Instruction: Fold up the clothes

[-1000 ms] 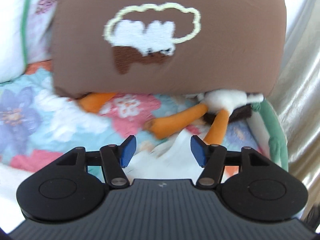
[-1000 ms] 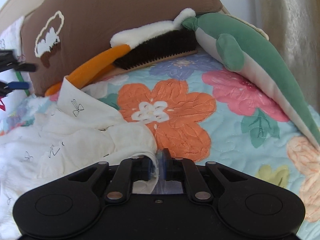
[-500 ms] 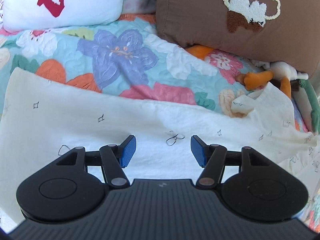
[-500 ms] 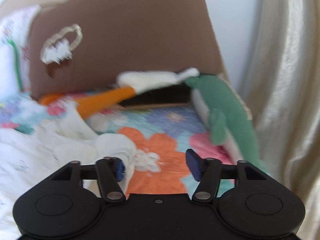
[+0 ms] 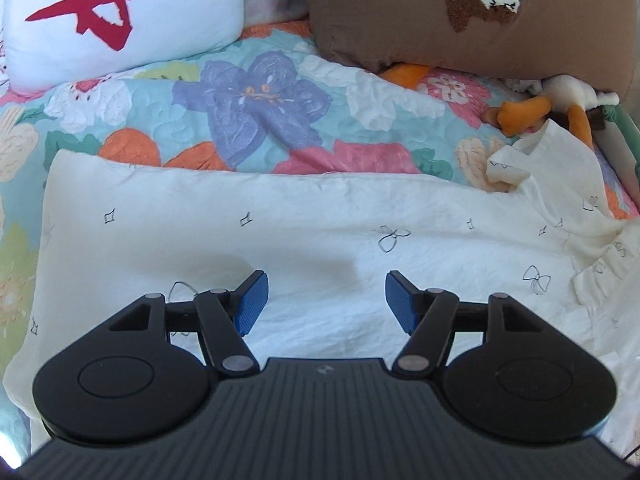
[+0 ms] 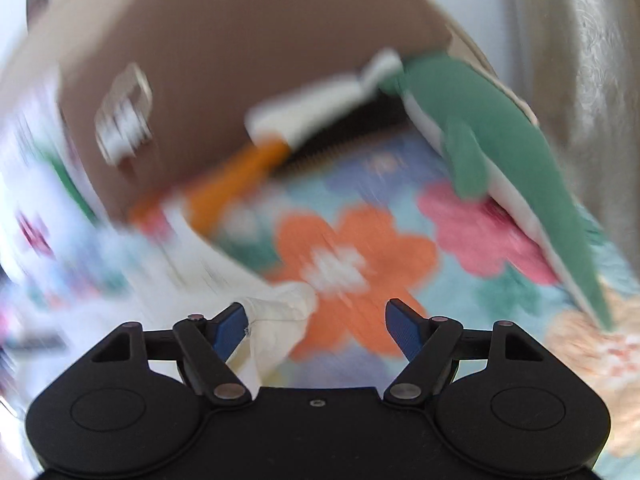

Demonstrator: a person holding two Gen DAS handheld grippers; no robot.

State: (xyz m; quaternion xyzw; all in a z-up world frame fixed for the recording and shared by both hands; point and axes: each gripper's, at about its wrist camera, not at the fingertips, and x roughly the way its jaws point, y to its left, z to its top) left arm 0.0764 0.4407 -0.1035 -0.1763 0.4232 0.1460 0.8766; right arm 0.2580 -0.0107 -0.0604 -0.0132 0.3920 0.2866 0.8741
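Note:
A cream garment (image 5: 304, 232) with small black bow and star prints lies spread flat on the floral quilt (image 5: 256, 108). Its right end is rumpled near the orange plush legs (image 5: 520, 114). My left gripper (image 5: 326, 300) is open and empty just above the middle of the cloth. In the blurred right wrist view, my right gripper (image 6: 316, 324) is open. A bunched corner of the garment (image 6: 280, 320) lies beside its left fingertip (image 6: 230, 326), not clamped.
A white pillow with a red mark (image 5: 120, 16) and a brown pillow with a fluffy patch (image 5: 472, 12) stand at the back. A green plush (image 6: 500, 152) lies along the right edge by a shiny curtain (image 6: 600, 60). A white and black plush (image 6: 320, 120) lies under the brown pillow.
My right gripper has opened and let go of the garment corner, and the view swings fast. My left gripper has pulled back from the brown pillow and now hovers over the spread cloth.

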